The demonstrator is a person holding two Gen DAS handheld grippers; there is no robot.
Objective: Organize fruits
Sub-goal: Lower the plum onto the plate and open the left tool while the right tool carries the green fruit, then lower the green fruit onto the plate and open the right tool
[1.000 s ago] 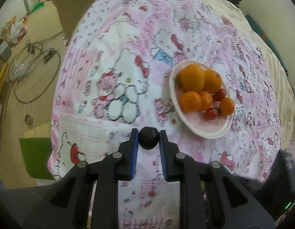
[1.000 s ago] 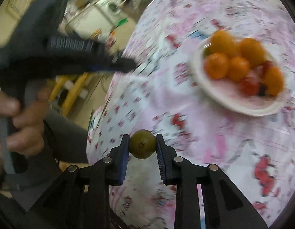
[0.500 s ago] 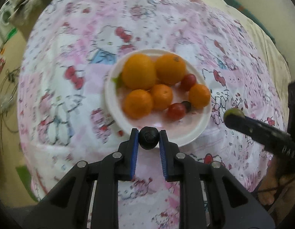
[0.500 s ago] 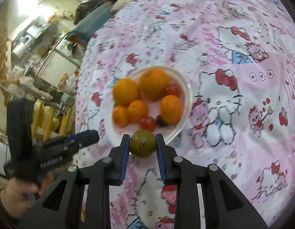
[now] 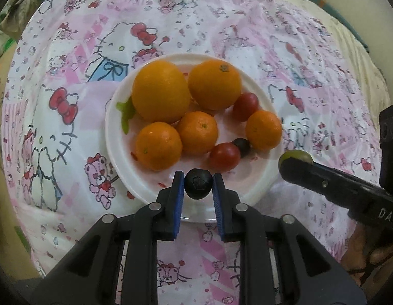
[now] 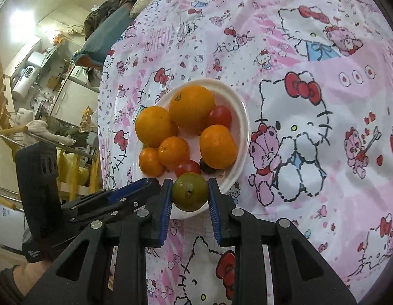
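- Left wrist view: the left gripper (image 5: 198, 183) is seen at lower centre, its blue pads (image 5: 178, 198) set against a small dark round fruit (image 5: 198, 183); the jaws are opening, with the fruit between them and both pads touching it.
- That fruit is held over the near rim of a white plate (image 5: 112, 132) at the middle of the frame.
- On the plate, two large oranges (image 5: 160, 94), three smaller mandarins (image 5: 158, 150), two red cherry tomatoes (image 5: 224, 156) and one dark berry (image 5: 242, 146) are gathered, with a green leaf (image 5: 126, 114) at the left edge.
- A pink cartoon-print cloth (image 5: 69, 50) is spread beneath the plate.
- Right wrist view: the right gripper (image 6: 190, 191) is clenched on a green-brown round fruit (image 6: 190, 191) at lower centre, just over the plate's near edge.
- At the lower left, the other gripper's fingers are pointed toward the same rim.
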